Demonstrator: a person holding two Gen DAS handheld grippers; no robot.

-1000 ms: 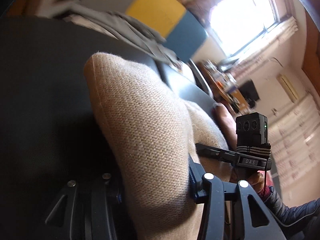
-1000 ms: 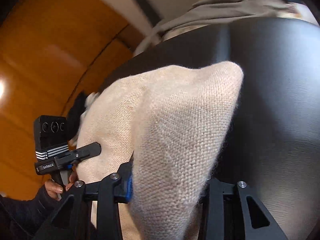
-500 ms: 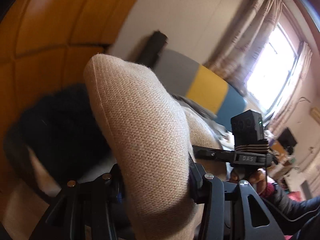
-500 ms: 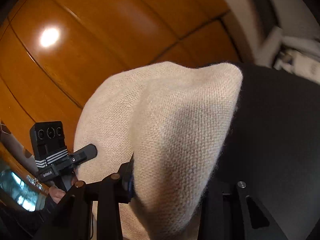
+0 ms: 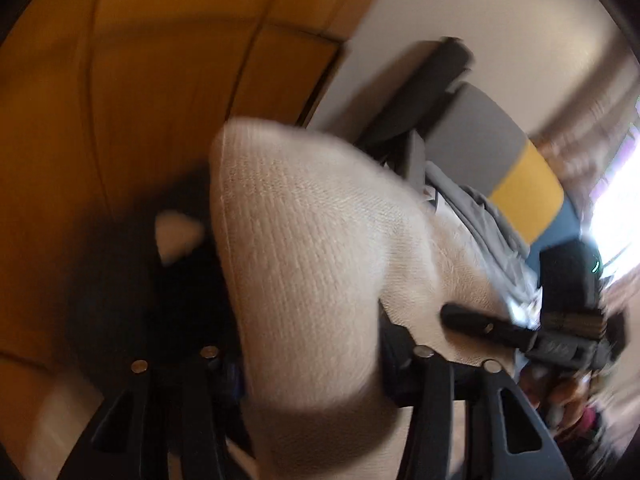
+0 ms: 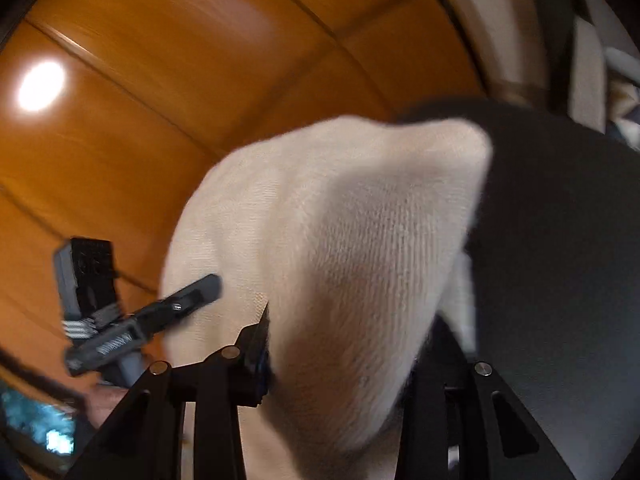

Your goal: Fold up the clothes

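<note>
Left gripper (image 5: pixel 312 364) is clamped on a corner of the cream knit garment (image 5: pixel 304 264); the fabric bulges up between its two black fingers (image 5: pixel 434 376) and fills the middle of the left wrist view. Right gripper (image 6: pixel 340 364) is likewise closed on another bunch of the same knit (image 6: pixel 340 240), the cloth bulging up out of the jaws. Garment is held up between the two tools, lifted clear of the dark surface (image 6: pixel 560 220) seen to the right in the right wrist view.

Each camera sees the other tool beside the cloth: right gripper at the lower right of the left wrist view (image 5: pixel 480 326), left gripper at the lower left of the right wrist view (image 6: pixel 192 296) (both motion-blurred).

Background: orange wood panelling (image 6: pixel 200 80) with a bright light reflection (image 6: pixel 40 86); a grey, yellow and blue cushioned seat (image 5: pixel 516 168) with grey cloth (image 5: pixel 480 216) lying on it; a bright window (image 5: pixel 616 208) at the right edge.
</note>
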